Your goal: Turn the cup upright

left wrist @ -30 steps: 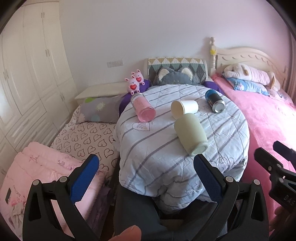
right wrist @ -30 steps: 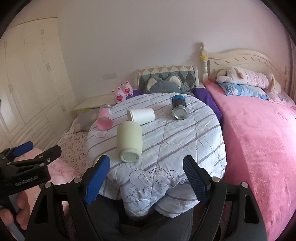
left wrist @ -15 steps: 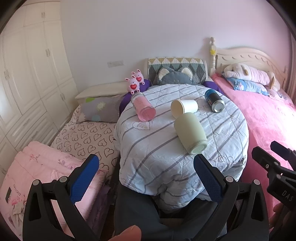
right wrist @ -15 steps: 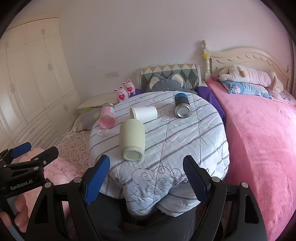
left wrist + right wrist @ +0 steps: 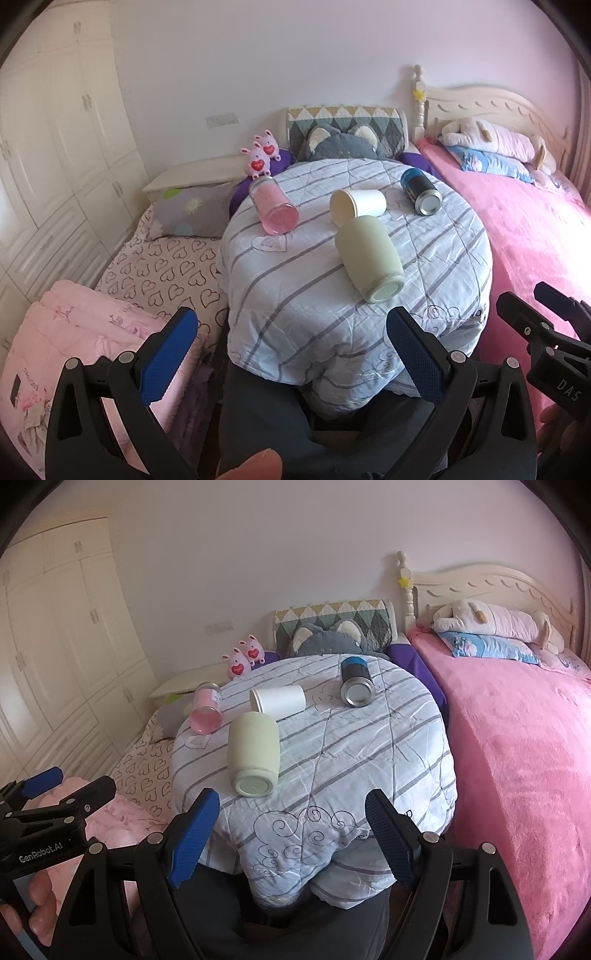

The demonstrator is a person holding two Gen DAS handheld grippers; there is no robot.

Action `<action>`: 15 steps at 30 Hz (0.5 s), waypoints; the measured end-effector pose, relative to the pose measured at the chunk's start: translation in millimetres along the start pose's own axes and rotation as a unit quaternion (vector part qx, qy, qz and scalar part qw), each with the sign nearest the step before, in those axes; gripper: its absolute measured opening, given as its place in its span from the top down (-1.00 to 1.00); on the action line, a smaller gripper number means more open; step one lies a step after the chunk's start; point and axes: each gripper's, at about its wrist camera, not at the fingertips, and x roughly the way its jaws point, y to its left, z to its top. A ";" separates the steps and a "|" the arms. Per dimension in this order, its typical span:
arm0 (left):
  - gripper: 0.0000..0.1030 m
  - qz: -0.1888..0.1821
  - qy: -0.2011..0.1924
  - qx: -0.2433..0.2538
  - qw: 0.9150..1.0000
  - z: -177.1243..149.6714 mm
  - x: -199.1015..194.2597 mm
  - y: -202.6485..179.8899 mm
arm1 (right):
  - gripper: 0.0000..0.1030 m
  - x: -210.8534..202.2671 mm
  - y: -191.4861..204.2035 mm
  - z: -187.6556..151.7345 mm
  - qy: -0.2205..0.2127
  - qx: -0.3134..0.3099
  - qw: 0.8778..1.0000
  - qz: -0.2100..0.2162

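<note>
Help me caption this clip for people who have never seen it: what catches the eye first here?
Four containers lying on their sides on a round table draped in a striped quilt: a pale green cup nearest, a white paper cup behind it, a pink jar to the left and a dark can to the right. Both grippers, left and right, hover open in front, holding nothing. A bright pink bed fills the right side.

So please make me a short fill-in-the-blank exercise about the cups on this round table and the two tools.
1. The pale green cup lies on its ____.
2. The number of containers on the striped quilt is ____.
3. The jaws of the left gripper and the right gripper are both ____.
4. The colour of the paper cup is ____.

Missing words: side; four; open; white
</note>
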 end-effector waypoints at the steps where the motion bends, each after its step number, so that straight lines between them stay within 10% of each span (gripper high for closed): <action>1: -1.00 -0.002 0.004 0.000 1.000 0.3 3.0 -2.2 | -0.60 2.1 -2.4 -0.5 0.002 0.002 1.000 0.000; 15: -1.00 -0.035 0.102 -0.020 0.994 32.0 99.7 -53.5 | -0.60 56.8 -49.3 21.8 0.038 0.009 0.999 -0.022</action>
